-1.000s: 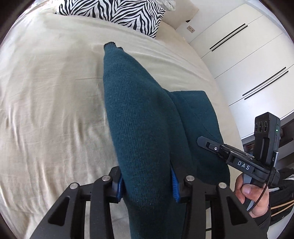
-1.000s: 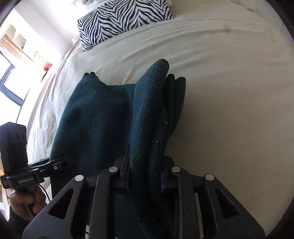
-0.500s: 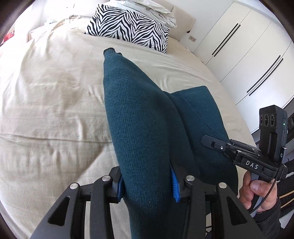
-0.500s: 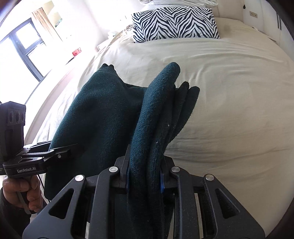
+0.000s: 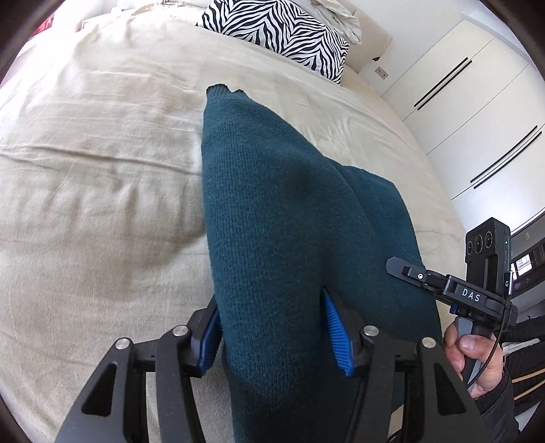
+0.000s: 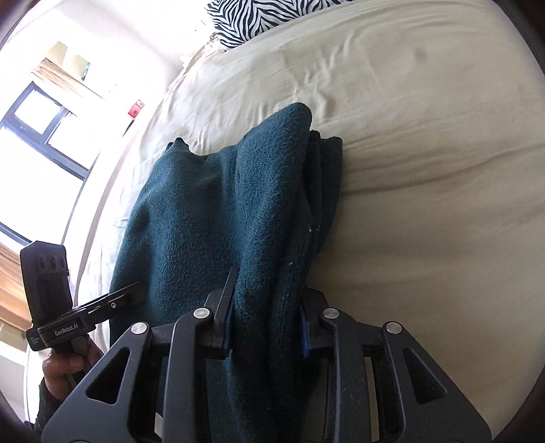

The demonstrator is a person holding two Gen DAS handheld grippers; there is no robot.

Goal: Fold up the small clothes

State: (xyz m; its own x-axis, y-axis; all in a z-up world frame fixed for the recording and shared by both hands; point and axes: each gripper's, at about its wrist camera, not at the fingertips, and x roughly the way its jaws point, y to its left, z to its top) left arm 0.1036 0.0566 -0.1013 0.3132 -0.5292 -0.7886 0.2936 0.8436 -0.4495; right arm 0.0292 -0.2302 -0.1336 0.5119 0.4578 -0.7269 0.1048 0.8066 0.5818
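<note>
Spreading across both views, a cream-sheeted bed (image 5: 102,191) is seen, wrinkled, with a zebra-print pillow (image 5: 282,30) at its head edge. White wardrobe doors (image 5: 477,102) with dark bar handles are shown only by the left wrist view; a bright window (image 6: 37,119) with a dark frame is shown only by the right wrist view.

A dark teal knitted garment (image 5: 272,238) is draped over the bed's middle, its far end resting on the sheet, its near end lifted between both claws. From the right wrist view, several stacked fold layers are visible along its right edge (image 6: 320,191); from the left, only one smooth face and a lower flap are shown.

The left gripper (image 5: 272,335) is noted with jaws opening, the garment between the blue pads; a gap is seen beside each pad, so the cloth is no longer pinched. The right gripper (image 6: 265,323) is also opening, with thick folds between its jaws; the cloth appears still touched by both pads.

Each claw is seen from the other's camera, held by a hand (image 5: 477,364) in a dark sleeve.
</note>
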